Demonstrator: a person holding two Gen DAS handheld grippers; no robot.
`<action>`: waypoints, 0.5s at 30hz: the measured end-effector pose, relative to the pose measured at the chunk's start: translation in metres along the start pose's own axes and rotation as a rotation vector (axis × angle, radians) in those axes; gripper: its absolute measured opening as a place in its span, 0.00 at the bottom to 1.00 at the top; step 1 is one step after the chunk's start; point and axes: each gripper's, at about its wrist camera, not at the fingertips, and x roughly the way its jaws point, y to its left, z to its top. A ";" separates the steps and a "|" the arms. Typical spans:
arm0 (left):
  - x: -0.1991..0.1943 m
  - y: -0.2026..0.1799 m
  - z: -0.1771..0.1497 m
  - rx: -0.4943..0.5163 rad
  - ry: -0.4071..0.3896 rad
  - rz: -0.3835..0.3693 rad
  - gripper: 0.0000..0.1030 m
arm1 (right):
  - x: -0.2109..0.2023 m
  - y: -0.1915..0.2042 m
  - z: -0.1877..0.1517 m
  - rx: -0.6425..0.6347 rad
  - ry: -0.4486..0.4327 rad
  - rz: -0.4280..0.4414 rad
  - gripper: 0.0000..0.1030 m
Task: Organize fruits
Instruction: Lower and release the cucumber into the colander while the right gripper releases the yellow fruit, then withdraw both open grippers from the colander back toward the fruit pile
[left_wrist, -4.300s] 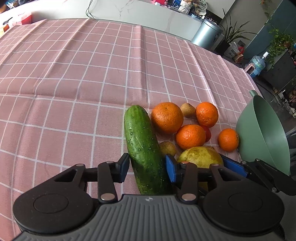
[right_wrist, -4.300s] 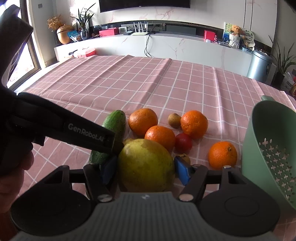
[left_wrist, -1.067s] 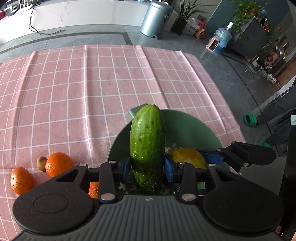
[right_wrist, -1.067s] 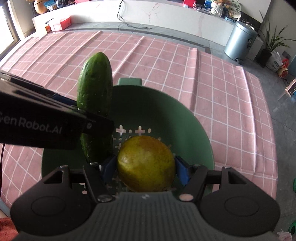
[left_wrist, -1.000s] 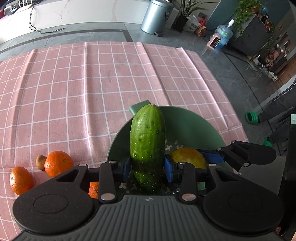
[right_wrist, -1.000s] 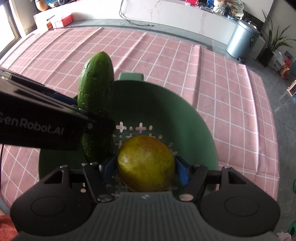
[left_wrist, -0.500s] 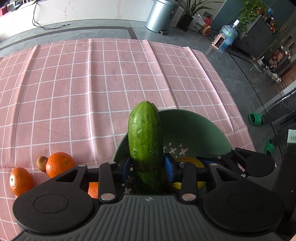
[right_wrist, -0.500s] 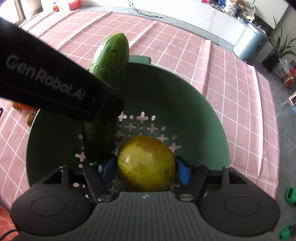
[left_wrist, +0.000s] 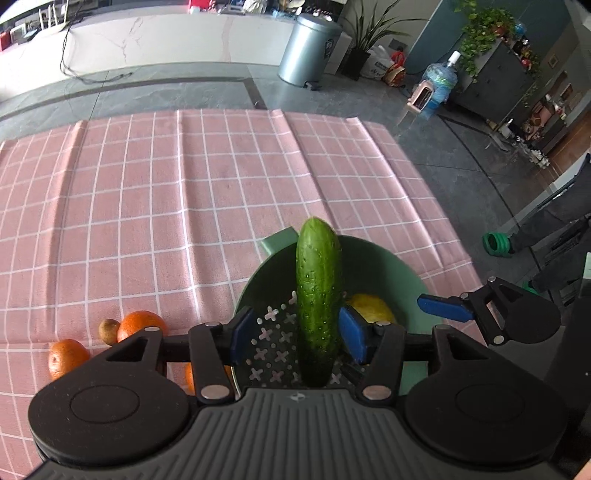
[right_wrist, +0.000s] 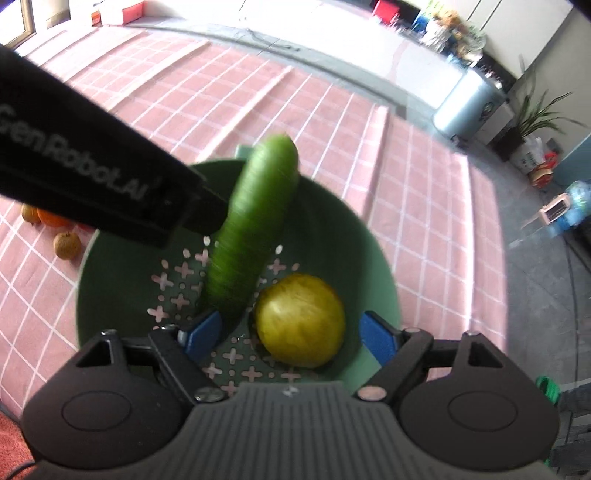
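One text can be read: white letters spelling "GenRobot.AI" run along the black body of the left gripper (right_wrist: 110, 192), which crosses the right wrist view from about 9 o'clock toward the centre (the first letters are cut by the picture's edge and the rest are a little blurred). The grey bin (left_wrist: 309, 51) at about 12 o'clock in the left wrist view bears a small dark label, too small to read. No other writing, number or sign is legible in either view.
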 end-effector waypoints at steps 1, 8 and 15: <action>-0.007 -0.001 0.000 0.012 -0.014 -0.002 0.60 | -0.006 0.002 0.000 0.008 -0.014 -0.009 0.80; -0.065 -0.001 -0.014 0.082 -0.116 0.011 0.60 | -0.048 0.017 -0.010 0.101 -0.124 -0.038 0.81; -0.116 0.013 -0.043 0.159 -0.220 0.055 0.61 | -0.081 0.056 -0.020 0.253 -0.271 -0.005 0.81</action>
